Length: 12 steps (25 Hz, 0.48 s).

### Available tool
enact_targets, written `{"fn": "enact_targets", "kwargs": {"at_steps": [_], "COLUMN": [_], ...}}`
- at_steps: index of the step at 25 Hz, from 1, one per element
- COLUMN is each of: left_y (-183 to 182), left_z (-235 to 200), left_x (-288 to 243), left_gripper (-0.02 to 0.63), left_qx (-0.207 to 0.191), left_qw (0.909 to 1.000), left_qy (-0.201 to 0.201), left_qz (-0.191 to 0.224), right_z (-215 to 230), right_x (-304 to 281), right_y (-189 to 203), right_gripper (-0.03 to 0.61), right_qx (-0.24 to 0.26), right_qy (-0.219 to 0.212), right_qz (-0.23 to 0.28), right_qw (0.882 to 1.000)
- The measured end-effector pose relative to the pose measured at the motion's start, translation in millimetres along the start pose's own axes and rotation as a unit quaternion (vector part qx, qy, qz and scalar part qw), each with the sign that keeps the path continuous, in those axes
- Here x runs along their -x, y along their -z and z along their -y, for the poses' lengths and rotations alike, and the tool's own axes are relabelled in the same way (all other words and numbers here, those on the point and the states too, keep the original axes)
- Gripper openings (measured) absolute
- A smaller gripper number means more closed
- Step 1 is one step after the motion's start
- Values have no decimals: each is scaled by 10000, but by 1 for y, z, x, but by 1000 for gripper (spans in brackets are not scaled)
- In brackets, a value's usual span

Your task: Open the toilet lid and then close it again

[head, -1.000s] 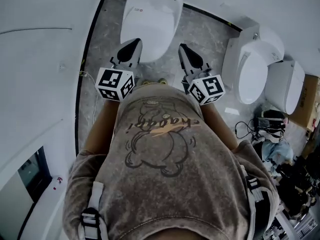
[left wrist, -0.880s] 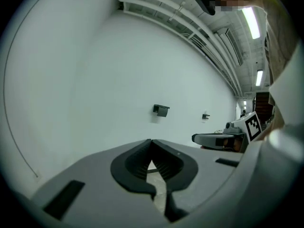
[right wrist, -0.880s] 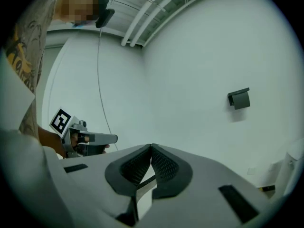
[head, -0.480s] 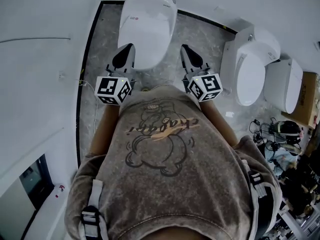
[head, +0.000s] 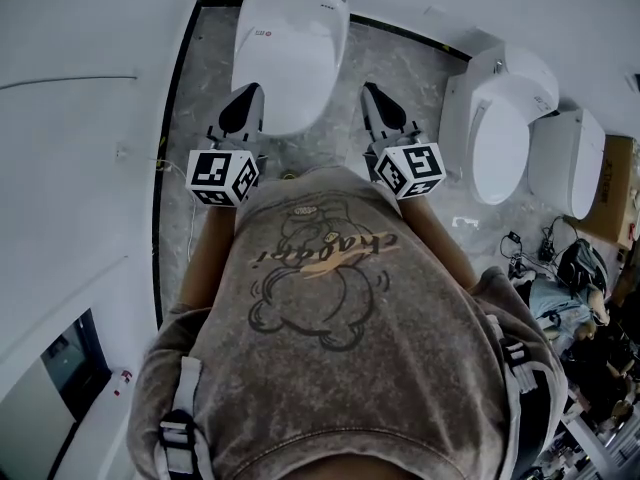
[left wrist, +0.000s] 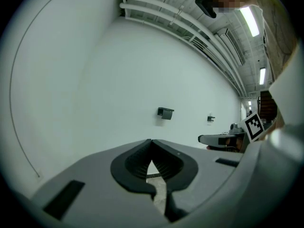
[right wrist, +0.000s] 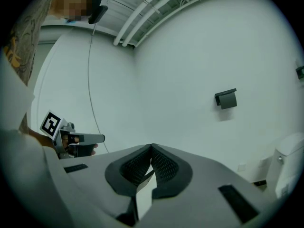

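A white toilet [head: 290, 48] stands straight ahead on the grey marble floor, its lid down flat. My left gripper [head: 249, 92] is held in front of the toilet's near left edge and my right gripper [head: 369, 89] off its near right side; neither touches it. Both point forward and slightly up, so the gripper views show only white wall. The left gripper [left wrist: 151, 142] has its jaws meeting at the tips with nothing between them. The right gripper [right wrist: 151, 147] is the same. Each gripper sees the other: the right gripper [left wrist: 223, 139] and the left gripper [right wrist: 78, 139].
Two more white toilets [head: 498, 118] [head: 572, 168] stand to the right, with bags and cables [head: 560, 278] on the floor beyond. A white curved wall [head: 80, 118] closes the left side. Black holders [left wrist: 165, 112] [right wrist: 225, 99] hang on the wall ahead.
The head view has shifted, so the toilet sits lower and fuller in frame. Both grippers stay shut and keep nearly the same places beside it.
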<state>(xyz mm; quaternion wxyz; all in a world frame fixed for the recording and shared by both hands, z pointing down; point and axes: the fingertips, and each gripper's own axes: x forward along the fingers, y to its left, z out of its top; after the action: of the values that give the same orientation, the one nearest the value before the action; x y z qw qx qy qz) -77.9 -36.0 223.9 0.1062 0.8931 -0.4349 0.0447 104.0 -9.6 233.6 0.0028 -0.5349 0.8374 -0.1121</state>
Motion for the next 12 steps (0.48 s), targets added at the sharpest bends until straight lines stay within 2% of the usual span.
{"fn": "enact_targets", "kwargs": {"at_steps": [12], "left_y": [4], "left_z": [2], "left_x": [3], "left_gripper": [9], "left_qx": [23], "left_qw": [10000], "left_qy": [-49], "left_qz": [-12], "right_z": [-3], "right_x": [-3], "right_y": [2], "right_gripper": [26], "right_qx": [56], "right_qy": [-85], "right_qz": [-49], "right_qw": [9999]}}
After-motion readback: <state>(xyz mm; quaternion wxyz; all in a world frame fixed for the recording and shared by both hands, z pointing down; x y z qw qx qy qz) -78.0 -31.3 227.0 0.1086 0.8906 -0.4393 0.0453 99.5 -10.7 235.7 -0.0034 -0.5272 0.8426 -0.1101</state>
